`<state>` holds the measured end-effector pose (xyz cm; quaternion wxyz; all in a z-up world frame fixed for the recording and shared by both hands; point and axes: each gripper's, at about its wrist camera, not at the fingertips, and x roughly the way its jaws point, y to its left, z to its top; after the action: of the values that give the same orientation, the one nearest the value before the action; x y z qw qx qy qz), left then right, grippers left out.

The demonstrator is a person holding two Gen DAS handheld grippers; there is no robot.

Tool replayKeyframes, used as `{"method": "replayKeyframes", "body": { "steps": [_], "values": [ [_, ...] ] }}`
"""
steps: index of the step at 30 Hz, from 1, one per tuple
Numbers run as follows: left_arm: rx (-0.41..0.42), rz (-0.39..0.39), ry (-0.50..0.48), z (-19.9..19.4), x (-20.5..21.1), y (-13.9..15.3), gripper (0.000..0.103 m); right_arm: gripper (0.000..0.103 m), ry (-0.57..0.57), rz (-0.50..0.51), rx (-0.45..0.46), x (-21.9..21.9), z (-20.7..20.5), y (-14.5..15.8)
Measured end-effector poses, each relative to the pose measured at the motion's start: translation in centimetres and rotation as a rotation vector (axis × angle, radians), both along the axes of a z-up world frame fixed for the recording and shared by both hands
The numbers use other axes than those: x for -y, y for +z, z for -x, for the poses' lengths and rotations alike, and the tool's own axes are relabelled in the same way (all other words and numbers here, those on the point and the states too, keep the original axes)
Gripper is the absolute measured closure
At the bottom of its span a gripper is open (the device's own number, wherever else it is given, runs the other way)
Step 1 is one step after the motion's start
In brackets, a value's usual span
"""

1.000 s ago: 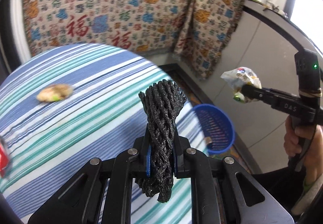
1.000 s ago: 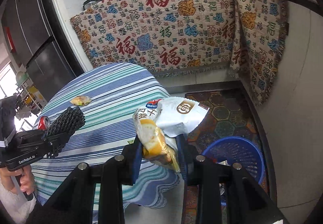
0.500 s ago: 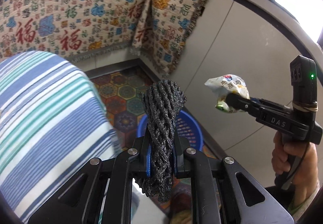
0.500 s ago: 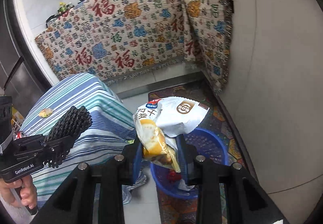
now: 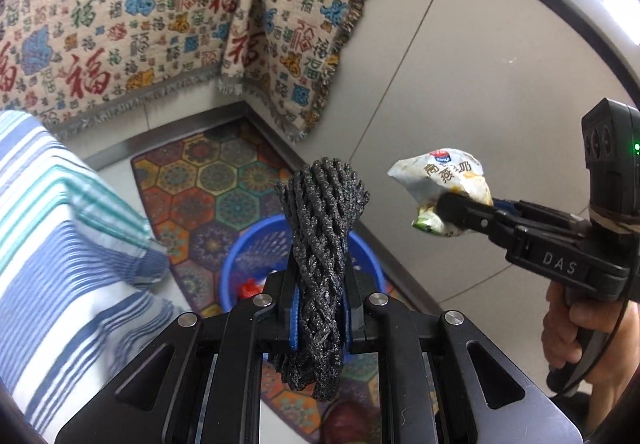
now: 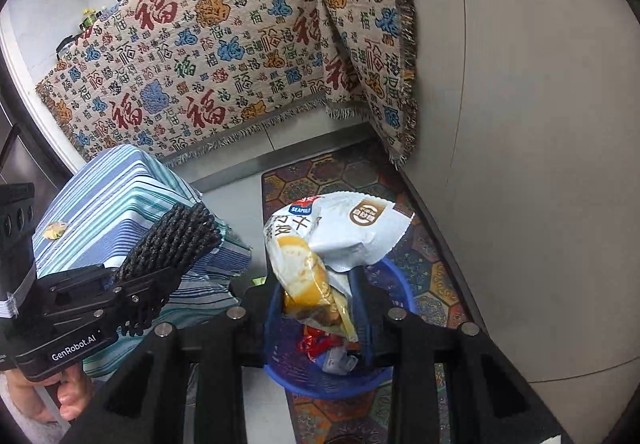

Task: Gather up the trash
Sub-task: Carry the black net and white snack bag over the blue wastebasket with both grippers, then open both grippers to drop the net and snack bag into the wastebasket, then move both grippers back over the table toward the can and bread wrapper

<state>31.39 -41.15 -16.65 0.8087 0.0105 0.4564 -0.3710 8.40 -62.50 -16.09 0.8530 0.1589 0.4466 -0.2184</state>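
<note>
Now both grippers above bin [image 6: 400,292]: right gripper [image 6: 320,292] clamps wrapper [image 6: 344,232] directly over it; left gripper [image 5: 320,300] clamps net [image 5: 320,212], nearer table [image 5: 60,244]

Patterned blanket [image 6: 224,68] draped over counter; striped tablecloth [image 5: 60,264] at left; hexagon-pattern rug [image 5: 208,180] on floor.

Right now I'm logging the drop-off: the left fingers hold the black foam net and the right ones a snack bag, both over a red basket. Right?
Nearly: the basket is blue, as the right wrist view shows. The net and bag are held as you say.
</note>
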Motion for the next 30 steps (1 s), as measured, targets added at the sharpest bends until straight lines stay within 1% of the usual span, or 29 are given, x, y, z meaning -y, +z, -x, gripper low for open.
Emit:
{"method": "replayKeyframes", "body": {
  "steps": [7,9,10,11,12,13,15,17,20,23,26,30],
  "values": [
    [-0.041,-0.012,-0.002,-1.5,2.3,-2.9,0.089,0.071,0.045,0.000,-0.038,1.3,-0.5,-2.2],
    [-0.052,-0.008,-0.007,-1.8,2.8,-3.7,0.085,0.069,0.047,-0.001,-0.046,1.5,-0.6,-2.6],
    [-0.065,-0.001,-0.011,-2.0,3.0,-4.3,0.079,0.068,0.042,-0.007,-0.050,1.7,-0.6,-2.9],
    [-0.088,0.011,-0.019,-2.3,3.3,-4.9,0.054,0.055,0.039,-0.019,-0.048,1.9,-0.7,-3.1],
    [-0.102,0.022,-0.017,-2.6,3.3,-5.3,0.036,0.046,0.039,-0.040,-0.038,2.2,-0.6,-3.3],
    [-0.109,0.036,-0.011,-2.8,3.4,-5.8,0.034,0.034,0.033,-0.045,-0.026,2.3,-0.6,-3.3],
    [-0.132,0.048,-0.017,-3.2,3.9,-6.5,0.034,0.033,0.032,-0.040,-0.009,2.4,-0.6,-3.1],
    [-0.137,0.049,-0.002,-3.4,3.9,-6.7,0.034,0.033,0.024,-0.026,-0.002,2.5,-0.5,-2.8],
    [-0.127,0.067,0.003,-3.3,3.8,-6.2,0.034,0.033,0.008,-0.008,0.018,2.6,-0.4,-2.0],
    [-0.108,0.063,-0.015,-3.0,4.0,-5.5,0.033,0.033,-0.012,0.005,0.055,2.7,-0.1,-1.0],
    [-0.114,0.073,-0.028,-2.9,4.2,-5.1,0.033,0.033,-0.037,0.023,0.099,2.8,0.4,0.2],
    [-0.124,0.092,-0.017,-3.0,3.8,-4.3,0.033,0.033,-0.066,0.038,0.142,3.2,1.2,1.4]
  ]
}}
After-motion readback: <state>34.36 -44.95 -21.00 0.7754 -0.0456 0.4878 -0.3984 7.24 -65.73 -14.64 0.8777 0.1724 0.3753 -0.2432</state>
